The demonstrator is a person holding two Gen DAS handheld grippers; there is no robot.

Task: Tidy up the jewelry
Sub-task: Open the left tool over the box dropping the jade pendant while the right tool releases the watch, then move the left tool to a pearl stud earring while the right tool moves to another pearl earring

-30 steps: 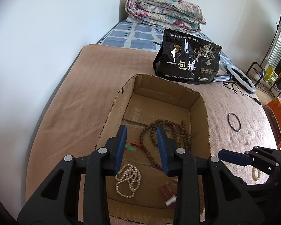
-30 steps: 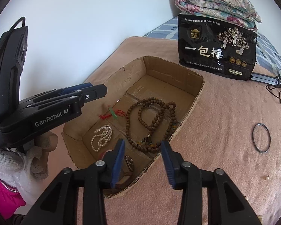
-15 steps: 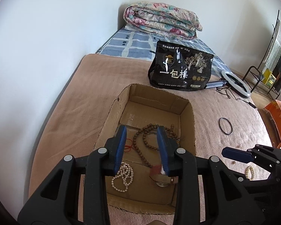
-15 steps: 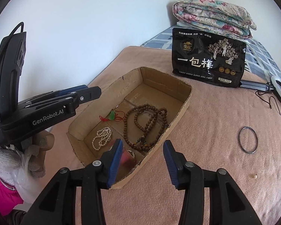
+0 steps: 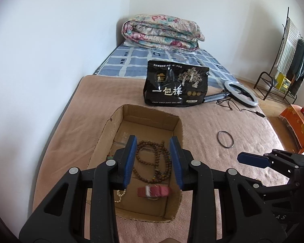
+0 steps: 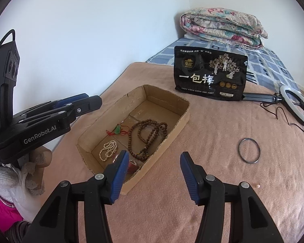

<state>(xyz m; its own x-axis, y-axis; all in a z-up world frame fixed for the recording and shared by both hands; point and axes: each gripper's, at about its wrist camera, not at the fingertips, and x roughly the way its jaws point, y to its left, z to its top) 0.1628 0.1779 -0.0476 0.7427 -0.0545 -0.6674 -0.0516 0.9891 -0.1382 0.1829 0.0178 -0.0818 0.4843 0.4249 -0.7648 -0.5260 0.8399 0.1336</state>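
Dark bangle (image 6: pixel 249 150) lies right of the spread right tool (image 6: pixel 155 169), probably untouched.

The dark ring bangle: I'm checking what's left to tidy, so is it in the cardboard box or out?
Out. The dark ring bangle lies flat on the blanket, right of the cardboard box, apart from it.

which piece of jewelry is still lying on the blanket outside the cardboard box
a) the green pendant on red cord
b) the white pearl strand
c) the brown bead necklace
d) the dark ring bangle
d: the dark ring bangle lies on the bare blanket to the right of the cardboard box, while the pearl strand, brown bead necklace and green pendant all sit inside it.
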